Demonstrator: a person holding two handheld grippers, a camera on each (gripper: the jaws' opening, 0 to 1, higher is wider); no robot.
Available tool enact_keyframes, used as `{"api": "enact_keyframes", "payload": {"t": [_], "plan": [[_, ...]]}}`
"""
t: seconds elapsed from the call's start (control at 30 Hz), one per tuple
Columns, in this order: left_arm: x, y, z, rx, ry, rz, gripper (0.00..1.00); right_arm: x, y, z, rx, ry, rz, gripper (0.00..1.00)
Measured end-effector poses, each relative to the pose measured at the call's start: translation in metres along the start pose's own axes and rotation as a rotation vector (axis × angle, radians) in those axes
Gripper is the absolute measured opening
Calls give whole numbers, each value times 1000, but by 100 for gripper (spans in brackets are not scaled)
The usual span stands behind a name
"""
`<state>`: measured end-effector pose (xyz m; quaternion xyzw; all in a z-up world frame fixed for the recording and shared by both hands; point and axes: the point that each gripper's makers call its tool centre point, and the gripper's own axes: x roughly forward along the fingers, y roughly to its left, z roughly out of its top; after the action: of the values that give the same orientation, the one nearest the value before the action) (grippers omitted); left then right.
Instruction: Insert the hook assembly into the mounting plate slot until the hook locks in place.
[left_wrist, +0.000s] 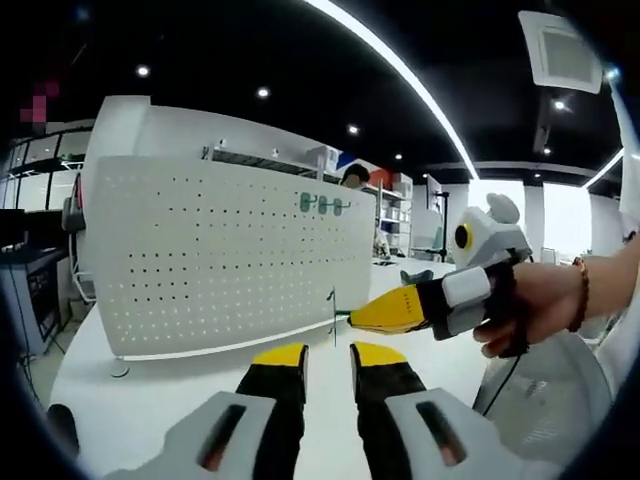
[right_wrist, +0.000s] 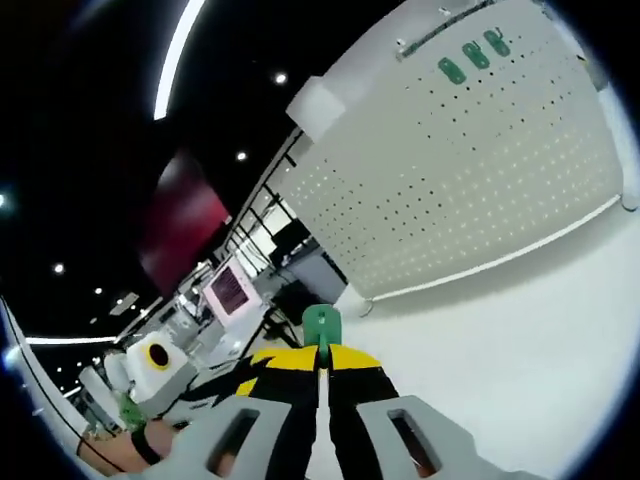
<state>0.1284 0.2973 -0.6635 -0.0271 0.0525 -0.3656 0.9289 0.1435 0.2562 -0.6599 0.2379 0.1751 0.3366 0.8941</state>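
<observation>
A white perforated mounting plate (left_wrist: 230, 260) stands upright on the white table (left_wrist: 150, 400); in the right gripper view the plate (right_wrist: 480, 170) is at the upper right. Three green hooks (left_wrist: 322, 205) sit near its top edge (right_wrist: 470, 55). My right gripper (right_wrist: 322, 358) is shut on a green hook assembly (right_wrist: 322, 325). In the left gripper view that right gripper (left_wrist: 362, 318) reaches in from the right in a hand, holding the thin hook (left_wrist: 335, 315) just off the plate's lower right corner. My left gripper (left_wrist: 329, 358) is open with nothing between its fingers, low in front of the plate.
A white mesh fan-like object (left_wrist: 560, 400) sits at the lower right beside the person's hand (left_wrist: 535, 305). Shelving and another person (left_wrist: 352, 178) are behind the plate. Desks with screens (right_wrist: 235, 290) lie off the plate's left end.
</observation>
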Motion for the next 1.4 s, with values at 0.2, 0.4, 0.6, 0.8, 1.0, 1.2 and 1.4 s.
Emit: {"api": "enact_keyframes", "payload": {"t": [0.2, 0.4, 0.6, 0.8, 1.0, 1.2, 1.4], "plan": [[-4, -3, 0, -11, 19, 2, 24, 1, -12, 22, -78, -52, -67, 1], [-10, -4, 4, 2, 15, 7, 30, 3, -21, 45, -161, -79, -114, 1], [-17, -6, 6, 22, 22, 4, 35, 3, -31, 72, -215, -121, -162, 1], [-24, -9, 5, 20, 23, 3, 37, 3, -36, 97, -283, -171, -204, 1], [-29, -13, 4, 14, 21, 2, 39, 6, -43, 117, -339, -188, -252, 1], [-30, -13, 3, 11, 21, 2, 41, 8, -51, 139, -374, -217, -295, 1], [-30, -13, 5, 33, 11, 7, 50, 11, -57, 158, -399, -241, -332, 1]]}}
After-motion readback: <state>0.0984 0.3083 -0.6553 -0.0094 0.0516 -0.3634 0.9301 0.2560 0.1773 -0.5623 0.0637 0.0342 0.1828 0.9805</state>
